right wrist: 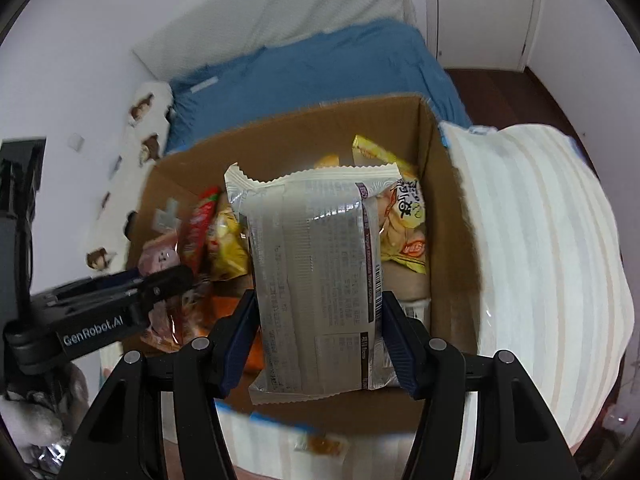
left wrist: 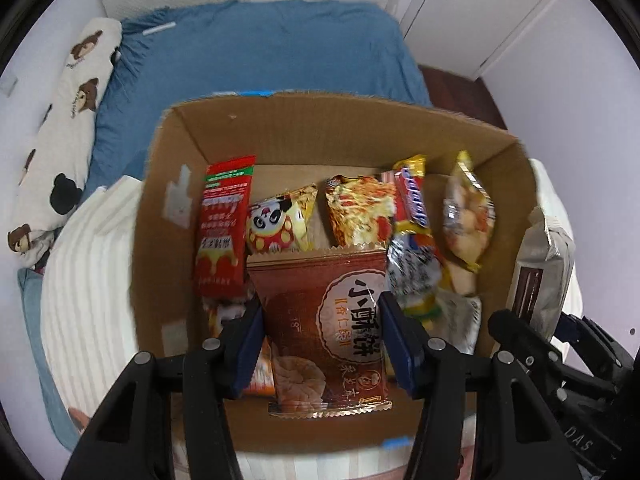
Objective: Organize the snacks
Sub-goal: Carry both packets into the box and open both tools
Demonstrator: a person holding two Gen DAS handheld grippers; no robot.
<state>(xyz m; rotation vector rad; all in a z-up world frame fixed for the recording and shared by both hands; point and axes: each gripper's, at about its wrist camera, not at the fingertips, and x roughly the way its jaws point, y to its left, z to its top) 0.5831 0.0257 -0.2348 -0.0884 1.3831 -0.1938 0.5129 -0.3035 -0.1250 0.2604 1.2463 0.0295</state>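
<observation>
Left hold: the left gripper [left wrist: 320, 344] has its fingers [left wrist: 250, 344] clamped on the side edges of a brown pastry packet [left wrist: 324, 320], held flat and face-up over the near end of the cardboard box [left wrist: 360, 120], likely so it can drop straight in.
Right hold: the right gripper [right wrist: 318, 340] grips a silver cookie pack [right wrist: 316, 264] by its long edges, printed back toward the camera, above the box's near right corner.
Box: it sits on the bed [left wrist: 260, 48], against a striped cushion [right wrist: 540, 240], open top up so both hands can reach in.
Contents: a red sachet [left wrist: 222, 220], a panda packet [left wrist: 276, 224], a pizza-print bag [left wrist: 360, 212] and a yellow chip bag [left wrist: 466, 216] lean along the far wall.
Hidden: both held packs cover the box's near floor, so free room beneath them cannot be judged.
Cut off: a small orange packet [right wrist: 320, 446] outside the near wall is blurred, and its kind is unclear.
Unclear: whether either pack already touches the snacks below cannot be told.
</observation>
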